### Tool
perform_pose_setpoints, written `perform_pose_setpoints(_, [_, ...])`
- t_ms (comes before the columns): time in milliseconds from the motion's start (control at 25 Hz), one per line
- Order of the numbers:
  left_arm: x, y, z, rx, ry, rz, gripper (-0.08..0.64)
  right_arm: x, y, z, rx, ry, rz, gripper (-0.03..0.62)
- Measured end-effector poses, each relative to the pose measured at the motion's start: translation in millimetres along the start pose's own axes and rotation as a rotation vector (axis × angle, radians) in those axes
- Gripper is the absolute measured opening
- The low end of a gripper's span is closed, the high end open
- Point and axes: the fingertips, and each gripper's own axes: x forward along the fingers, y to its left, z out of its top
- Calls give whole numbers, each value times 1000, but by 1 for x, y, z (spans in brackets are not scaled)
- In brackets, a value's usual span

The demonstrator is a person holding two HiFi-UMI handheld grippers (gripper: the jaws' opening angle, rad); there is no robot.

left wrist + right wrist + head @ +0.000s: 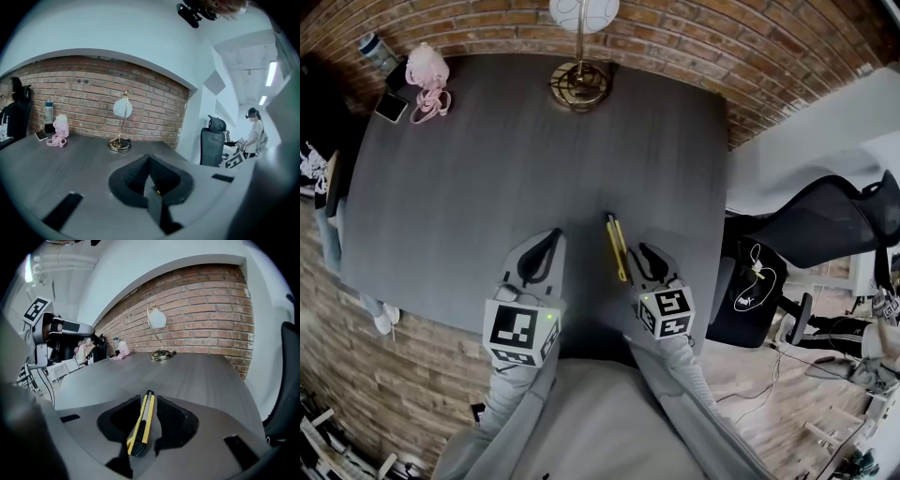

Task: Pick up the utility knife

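The utility knife (617, 246), yellow with a black slider track, lies on the dark grey surface (487, 169) toward its near right part, its long axis running from the person's side outward. The right tool (634, 255) is set around the knife's near half. In the right gripper view the knife (143, 420) runs lengthwise down the gap between the two black ribbed pads of the right tool (147, 397). Its butt is closest to the camera and its far tip reaches just past the pad tips. The jaws are spread. The pad on the knife's left is clearly apart from it, and the pad on its right is very close, though contact cannot be made out. In the head view most of the tool's body sits on the knife's right. The left tool (547, 242) rests low over the surface to the knife's left, near it but apart. In the left gripper view the jaws of the left tool (149, 160) are pressed together with nothing between them. Well beyond the knife's far tip a lamp (579, 82) with a brass base stands at the surface's far edge, against the brick wall (694, 37). A pink object (427, 70) sits far to the knife's left, at the far left corner. Off the surface's edge to the knife's right is a black office chair (825, 220).
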Motion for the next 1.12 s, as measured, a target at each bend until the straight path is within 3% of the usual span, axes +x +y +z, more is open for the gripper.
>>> perform_pose_setpoints(80, [-1, 0, -4, -7, 5, 2, 20, 3, 1, -6, -3, 18, 5, 130])
perform_pose_setpoints(480, [-5, -4, -19, -25, 25, -3, 20, 18, 12, -41, -59, 112, 25, 185])
perform_pose_setpoints(720, [-5, -4, -20, -24, 24, -4, 20, 26, 16, -53, -115, 169, 6, 186])
perform_pose_setpoints(1120, [-6, -2, -20, -30, 23, 2, 19, 34, 17, -62, -128, 239, -8, 187])
